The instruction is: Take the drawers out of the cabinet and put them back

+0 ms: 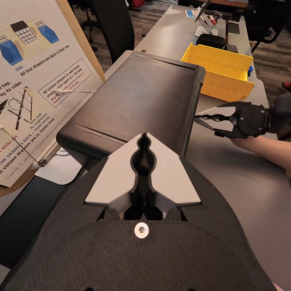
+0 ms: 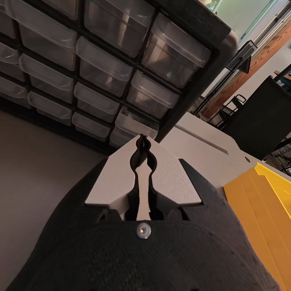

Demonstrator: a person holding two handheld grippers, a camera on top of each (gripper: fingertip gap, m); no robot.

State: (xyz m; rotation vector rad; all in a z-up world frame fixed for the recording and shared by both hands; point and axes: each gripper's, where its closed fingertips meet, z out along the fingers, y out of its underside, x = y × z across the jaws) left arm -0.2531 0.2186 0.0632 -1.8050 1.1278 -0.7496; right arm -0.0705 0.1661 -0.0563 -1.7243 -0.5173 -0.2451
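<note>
The black drawer cabinet (image 1: pixel 141 97) stands on the grey table, seen from above in the left wrist view. My left gripper (image 1: pixel 144 133) is shut and empty, just over the near edge of the cabinet's top. The right wrist view shows the cabinet front (image 2: pixel 193 20) with several clear drawers pushed in. The bottom right drawer (image 2: pixel 133 126) sticks out a little. My right gripper (image 2: pixel 143 135) is shut with its tips on that drawer's front lip. It also shows in the left wrist view (image 1: pixel 196 116), at the cabinet's right side.
A yellow bin (image 1: pixel 220 74) sits on the table right of the cabinet, also in the right wrist view (image 2: pixel 259 204). A printed instruction board (image 1: pixel 39 78) leans at the left. A person's forearm (image 1: pixel 259 146) lies over the table (image 1: pixel 220 173). A black case (image 1: pixel 211 39) lies farther back. The left gripper's tips are roughly 25 cm from the right gripper's.
</note>
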